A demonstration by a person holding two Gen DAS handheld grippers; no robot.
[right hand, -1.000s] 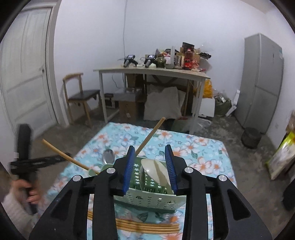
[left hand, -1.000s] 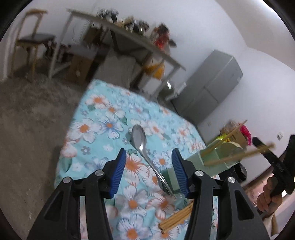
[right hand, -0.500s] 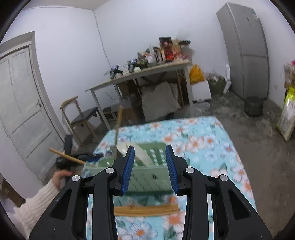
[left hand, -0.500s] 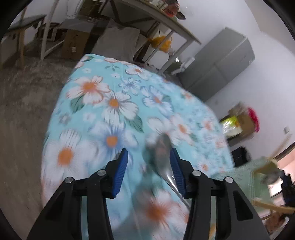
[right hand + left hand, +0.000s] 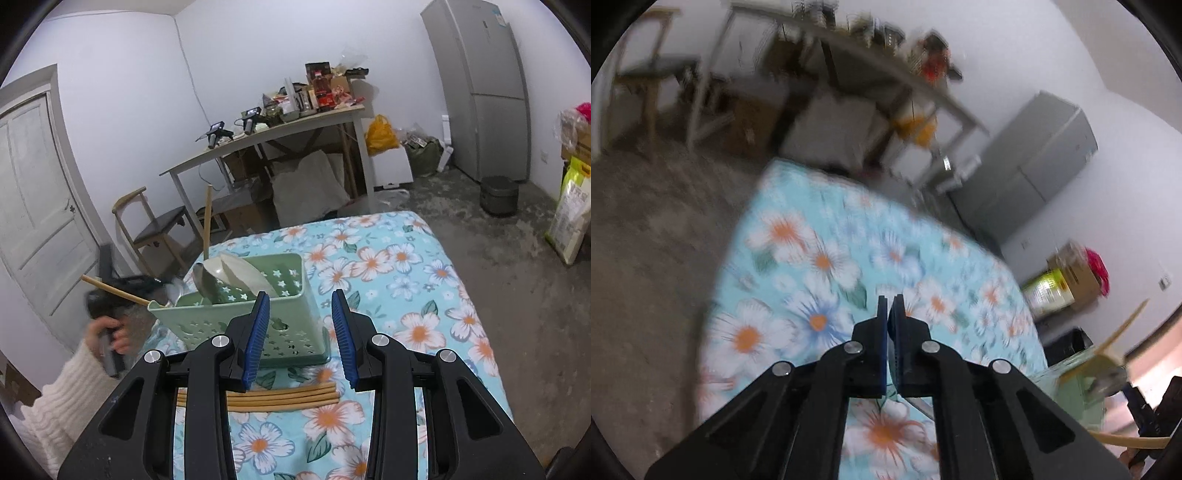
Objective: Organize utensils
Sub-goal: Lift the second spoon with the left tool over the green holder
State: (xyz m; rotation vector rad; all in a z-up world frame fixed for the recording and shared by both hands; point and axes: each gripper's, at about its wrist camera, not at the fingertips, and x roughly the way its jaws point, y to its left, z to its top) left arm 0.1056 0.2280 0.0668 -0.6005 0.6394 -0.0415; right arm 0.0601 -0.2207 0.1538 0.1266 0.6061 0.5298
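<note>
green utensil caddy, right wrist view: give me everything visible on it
The green utensil caddy is a pale green box that looks plastic, open-topped, its walls pierced with small star-shaped cutouts, on a slightly wider base. It stands upright on the floral tablecloth, ahead of the right gripper, which does not touch it. Inside lean pale spoons, a metal spoon and wooden chopsticks. Loose chopsticks lie apart in front.

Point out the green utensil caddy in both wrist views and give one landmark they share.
Left wrist: the green utensil caddy sits blurred at the lower right edge, a chopstick poking up from it.
Right wrist: the caddy stands at centre, just beyond the right gripper.
Shared landmark: the grey refrigerator against the far wall.
</note>
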